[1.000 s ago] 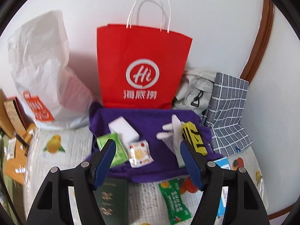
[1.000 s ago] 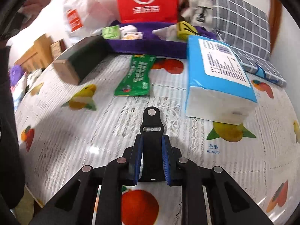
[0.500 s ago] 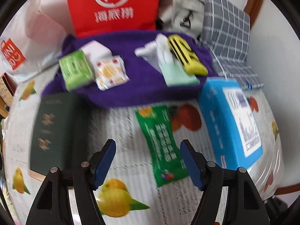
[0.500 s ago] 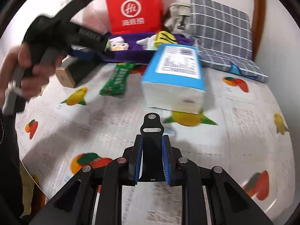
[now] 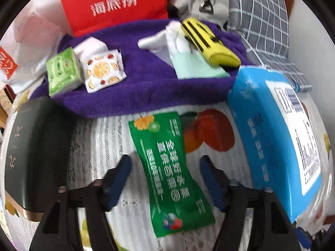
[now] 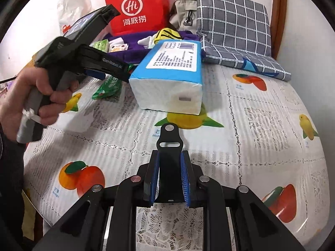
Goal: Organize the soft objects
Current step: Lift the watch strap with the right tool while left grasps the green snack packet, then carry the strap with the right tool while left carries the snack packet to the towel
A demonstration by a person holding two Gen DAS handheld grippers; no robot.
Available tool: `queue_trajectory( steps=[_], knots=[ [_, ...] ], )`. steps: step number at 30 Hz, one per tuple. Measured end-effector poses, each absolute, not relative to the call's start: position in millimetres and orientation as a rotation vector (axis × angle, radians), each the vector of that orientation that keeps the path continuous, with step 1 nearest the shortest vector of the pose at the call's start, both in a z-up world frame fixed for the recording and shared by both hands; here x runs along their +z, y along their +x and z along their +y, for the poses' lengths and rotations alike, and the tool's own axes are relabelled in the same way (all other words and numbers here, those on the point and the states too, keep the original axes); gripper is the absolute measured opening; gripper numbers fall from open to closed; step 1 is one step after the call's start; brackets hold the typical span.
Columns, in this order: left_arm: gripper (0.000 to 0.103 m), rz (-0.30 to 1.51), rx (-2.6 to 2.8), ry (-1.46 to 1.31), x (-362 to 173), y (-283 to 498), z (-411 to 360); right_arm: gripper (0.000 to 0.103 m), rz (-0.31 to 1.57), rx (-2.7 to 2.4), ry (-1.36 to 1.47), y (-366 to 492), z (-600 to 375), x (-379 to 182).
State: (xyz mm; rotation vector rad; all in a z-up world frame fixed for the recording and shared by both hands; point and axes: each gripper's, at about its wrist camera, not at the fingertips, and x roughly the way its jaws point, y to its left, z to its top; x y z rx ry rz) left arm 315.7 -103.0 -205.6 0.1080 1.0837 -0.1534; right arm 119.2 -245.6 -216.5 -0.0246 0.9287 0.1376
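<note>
My left gripper [image 5: 165,166], jaws just narrowing but apparently not yet touching, straddles the green packet [image 5: 167,171] on the tablecloth [image 6: 251,146], while only my right gripper's [image 6: 169,179] view shows it clamping a black strap [image 6: 170,146].

1 red bag [image 5: 111,6], 1 tissue pk [image 5: 276,144], 1 green sachet [image 5: 167,167], 2 gloves [image 5: 188,48]

Bright even light, fisheye bending, slight motion blur.

A: What's legible here?
B: The red paper bag [image 6: 137,8] carries a white "Hi" logo above "海底捞".
A: And elsewhere?
B: The tablecloth [image 6: 261,138] has "mango" under its fruit; the green packet's [image 5: 169,175] characters are too blurred.
</note>
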Motion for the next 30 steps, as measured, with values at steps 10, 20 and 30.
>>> queue_trajectory(
  steps=[10,20,30],
  knots=[
    [0.035,1.095,-0.217,0.097,-203.3,266.0,-81.4,0.02,0.928,0.133,-0.002,117.8,-242.2,-213.0],
    [0.026,1.113,-0.178,0.025,-201.3,189.1,-15.8,0.02,0.901,0.094,0.011,103.3,-238.3,-199.7],
    [0.02,1.114,-0.1,-0.079,-199.3,152.9,46.5,0.02,0.92,0.071,0.036,93.4,-239.1,-199.1]
  ],
)
